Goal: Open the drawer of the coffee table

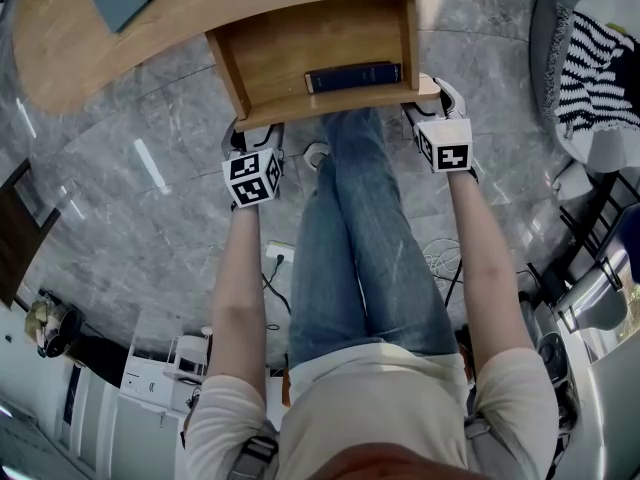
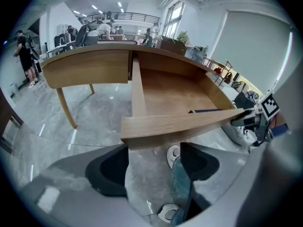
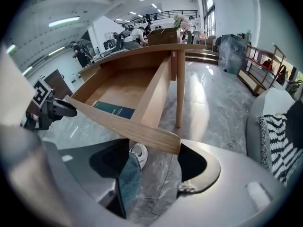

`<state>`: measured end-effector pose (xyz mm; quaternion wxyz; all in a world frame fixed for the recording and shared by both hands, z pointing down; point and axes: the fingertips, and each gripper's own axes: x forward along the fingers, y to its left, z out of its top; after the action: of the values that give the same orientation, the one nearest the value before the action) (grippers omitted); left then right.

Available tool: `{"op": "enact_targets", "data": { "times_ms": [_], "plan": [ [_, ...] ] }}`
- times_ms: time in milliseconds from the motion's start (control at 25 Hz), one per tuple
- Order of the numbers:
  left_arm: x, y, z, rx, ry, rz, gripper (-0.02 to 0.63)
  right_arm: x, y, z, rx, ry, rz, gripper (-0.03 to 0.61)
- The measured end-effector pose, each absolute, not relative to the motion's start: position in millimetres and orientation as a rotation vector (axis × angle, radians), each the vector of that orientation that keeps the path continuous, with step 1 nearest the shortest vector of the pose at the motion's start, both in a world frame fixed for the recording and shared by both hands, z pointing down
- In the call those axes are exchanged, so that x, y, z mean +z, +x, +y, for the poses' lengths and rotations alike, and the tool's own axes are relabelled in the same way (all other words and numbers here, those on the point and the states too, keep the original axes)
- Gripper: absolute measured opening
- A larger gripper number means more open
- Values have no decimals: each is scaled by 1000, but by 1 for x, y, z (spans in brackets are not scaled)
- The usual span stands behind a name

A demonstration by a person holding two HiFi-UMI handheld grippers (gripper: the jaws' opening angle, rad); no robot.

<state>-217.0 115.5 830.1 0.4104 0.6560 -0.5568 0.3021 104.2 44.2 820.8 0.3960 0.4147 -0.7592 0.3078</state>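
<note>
A: Grey marble floor point(image 1: 130, 198) all round; the wooden bench point(image 1: 60, 38) stands on it, and its drawer point(image 1: 270, 58) is drawn well out toward the person's legs point(image 1: 360, 248), with a dark book point(image 1: 352, 75) lying against the front panel point(image 2: 180, 124).

B: And the grips?

A: Left hand-held gripper point(image 2: 154, 150) sits at the panel's left corner, jaws released, only floor and a shoe showing between them; right hand-held gripper point(image 3: 154, 148) is likewise at the right corner, jaws apart, pinching nothing; both sets of tips are just under the panel's lower edge.

B: So the opening looks about done; what could spoil it?

A: Pulling further, I'd judge; little of the drawer seems to sit under the bench top, so it could slip out and drop, book and all; a tug from one corner alone could skew it and jam it; the panel is also near the knees, so a knock there is possible.
</note>
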Motion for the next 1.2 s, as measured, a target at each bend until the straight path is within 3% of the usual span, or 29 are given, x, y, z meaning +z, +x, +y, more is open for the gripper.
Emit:
{"op": "enact_targets", "data": {
  "times_ms": [720, 1200],
  "plan": [
    [853, -219, 113, 745, 1575, -1402, 337, 844, 104, 45, 786, 1063, -1882, 313],
    [828, -221, 117, 842, 1601, -1339, 337, 823, 107, 52, 814, 1053, -1789, 316]
  ]
}}
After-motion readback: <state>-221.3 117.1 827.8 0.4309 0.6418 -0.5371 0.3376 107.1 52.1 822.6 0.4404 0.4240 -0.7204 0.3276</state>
